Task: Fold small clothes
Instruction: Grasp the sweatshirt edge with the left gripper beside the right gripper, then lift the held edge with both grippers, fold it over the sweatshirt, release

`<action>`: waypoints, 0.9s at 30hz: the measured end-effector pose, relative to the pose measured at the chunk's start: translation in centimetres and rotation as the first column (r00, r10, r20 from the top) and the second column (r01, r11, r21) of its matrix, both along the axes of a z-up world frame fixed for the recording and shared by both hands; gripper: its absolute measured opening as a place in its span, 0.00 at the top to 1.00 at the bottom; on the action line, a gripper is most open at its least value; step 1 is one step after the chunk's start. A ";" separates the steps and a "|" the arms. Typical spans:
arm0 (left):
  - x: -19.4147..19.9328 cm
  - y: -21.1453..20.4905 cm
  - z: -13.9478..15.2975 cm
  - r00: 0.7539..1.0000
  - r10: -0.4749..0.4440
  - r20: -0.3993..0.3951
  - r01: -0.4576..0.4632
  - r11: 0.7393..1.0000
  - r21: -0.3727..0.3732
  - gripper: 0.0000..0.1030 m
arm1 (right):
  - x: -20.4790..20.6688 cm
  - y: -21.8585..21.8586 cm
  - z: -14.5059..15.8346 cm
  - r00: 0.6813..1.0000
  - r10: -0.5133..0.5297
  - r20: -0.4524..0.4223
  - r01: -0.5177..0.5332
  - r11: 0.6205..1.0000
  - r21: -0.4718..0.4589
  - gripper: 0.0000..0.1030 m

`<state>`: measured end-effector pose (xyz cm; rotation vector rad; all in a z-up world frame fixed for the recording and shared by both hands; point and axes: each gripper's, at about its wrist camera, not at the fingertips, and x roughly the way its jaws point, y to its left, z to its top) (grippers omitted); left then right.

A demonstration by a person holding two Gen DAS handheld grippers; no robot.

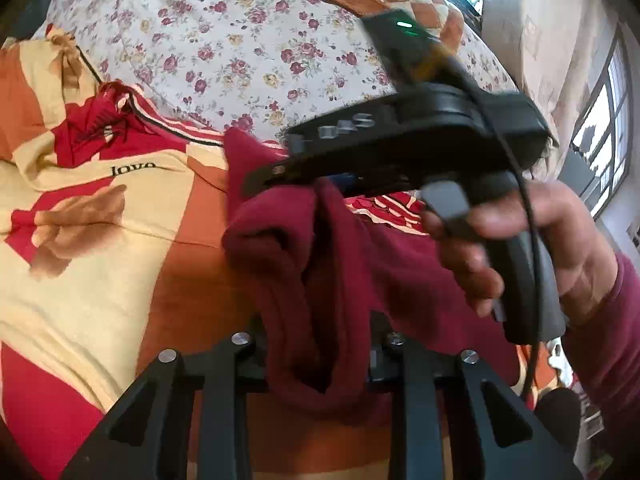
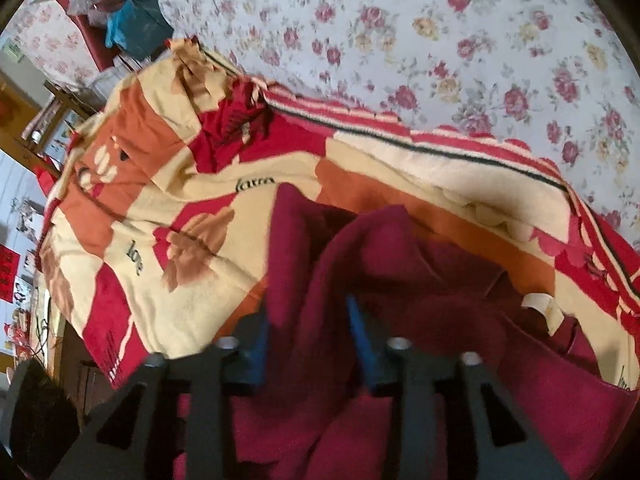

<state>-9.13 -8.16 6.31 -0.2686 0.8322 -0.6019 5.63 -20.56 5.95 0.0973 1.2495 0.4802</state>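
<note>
With the maroon garment (image 1: 320, 264) bunched at lower centre of the frame on the patterned blanket (image 1: 80, 280), pinched tight in the left gripper (image 1: 320, 360) and straddled by the half-open right gripper (image 2: 308, 344), the fabric is best pulled taut before folding.

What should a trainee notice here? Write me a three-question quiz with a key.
1. True or false: the maroon garment passes between the fingers of the left gripper.
2. The bedspread beyond the patchwork blanket is printed with: A stripes, B roses, C dots.
3. Which word is printed on the patchwork blanket?
Key: 1 true; 2 B; 3 love.
</note>
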 end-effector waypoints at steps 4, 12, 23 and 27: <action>0.1 0.4 0.0 1.000 0.009 -0.009 -0.009 1.000 -0.013 0.96 | 0.4 1.6 -0.9 1.000 0.029 0.003 -0.029 0.999 -0.033 0.53; -1.4 -0.5 1.5 1.000 0.004 0.011 -0.004 1.000 -0.029 1.00 | -2.5 -2.5 2.3 0.994 -0.028 0.102 0.018 0.995 0.094 0.80; -5.4 -9.8 7.1 0.980 -0.170 0.108 0.166 0.985 0.041 1.00 | -10.0 -15.8 8.3 0.950 -0.231 0.209 0.167 0.944 0.285 0.83; -6.4 -14.5 7.0 0.966 -0.241 0.095 0.234 0.969 0.076 1.00 | -12.5 -21.1 7.8 0.930 -0.310 0.196 0.245 0.922 0.299 0.84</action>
